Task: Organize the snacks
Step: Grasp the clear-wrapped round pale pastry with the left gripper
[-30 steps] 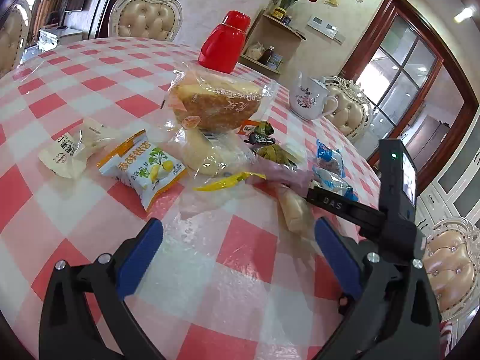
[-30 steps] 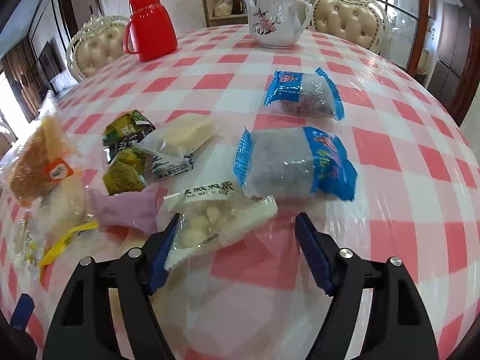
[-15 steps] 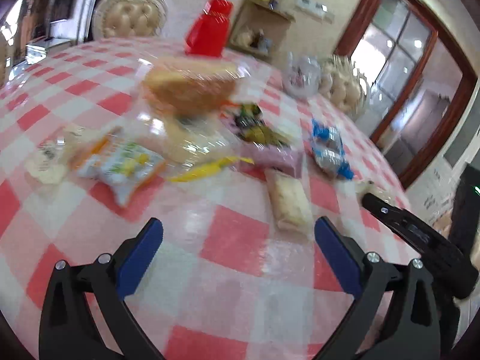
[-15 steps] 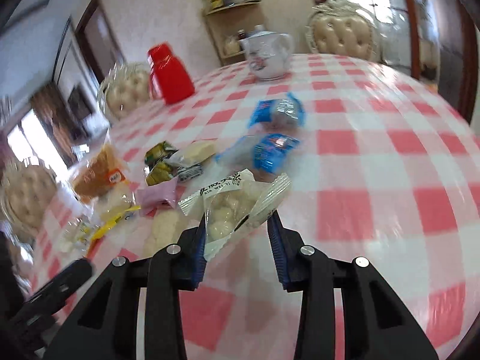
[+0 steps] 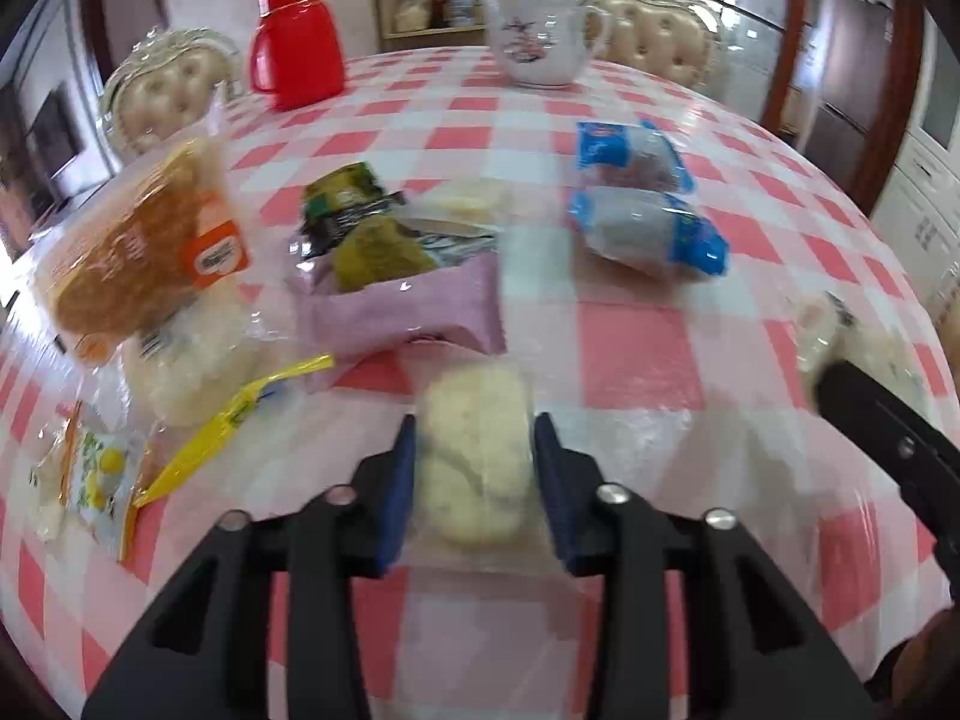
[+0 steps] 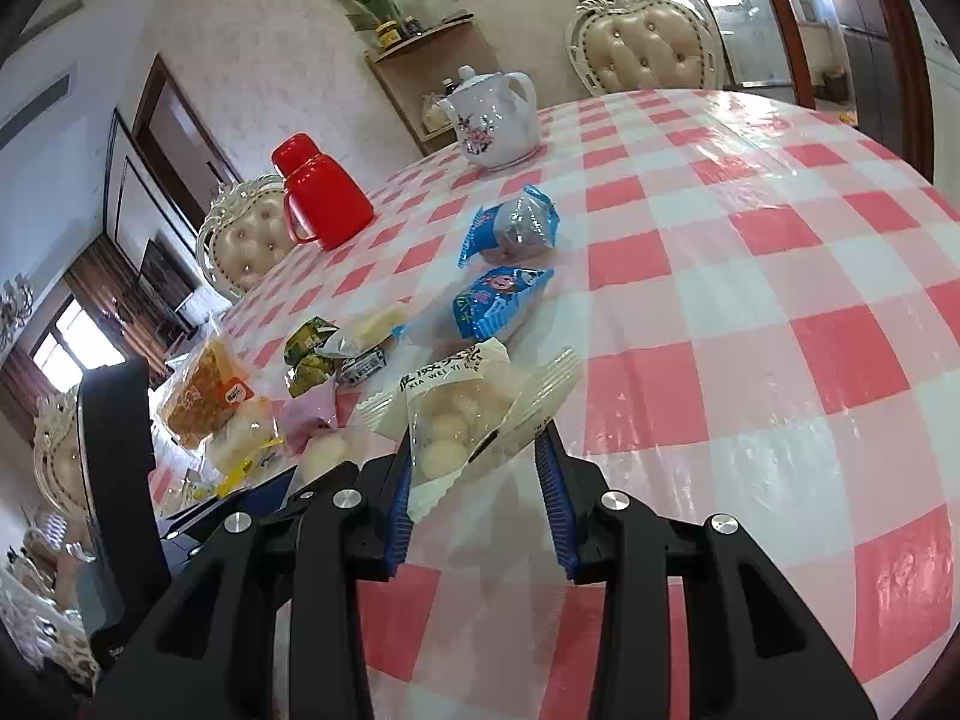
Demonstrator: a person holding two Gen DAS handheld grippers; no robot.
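Round table [image 5: 636,354] under a pink-and-white checked cloth with a glossy clear cover, filling most of both wrist views. Two cream tufted chairs at its far edge, one [image 5: 168,96] to the left, one [image 5: 660,30] behind the teapot. Red lidded jug [image 5: 297,42] and white flowered teapot [image 5: 537,39] stood upright near the far rim, well apart from each other.

Scattered across the middle, a loose spread of wrapped snacks. At the left, a large clear bag of golden-brown cake [image 5: 138,252] with an orange label, tilted against paler wrapped pieces. Just beside it, a pink packet [image 5: 408,309] with dark green packets [image 5: 354,204] touching its far side. Further right, two blue-ended packets [image 5: 642,198] lay side by side. At the near left edge, a small packet printed with yellow fruit [image 5: 90,480] next to a yellow strip.

Left gripper [image 5: 474,474], black with blue pads, was closing around a pale round pastry in clear wrap [image 5: 474,456]; the pastry sat between the pads on the cloth, both pads at its sides, picture blurred here.

Right gripper [image 6: 477,492] pinched a clear-and-white packet of pale round balls [image 6: 462,414], pads pressed onto its lower end. Packet appeared raised off the cloth, its printed top fanned out above the fingers, near the snack spread.
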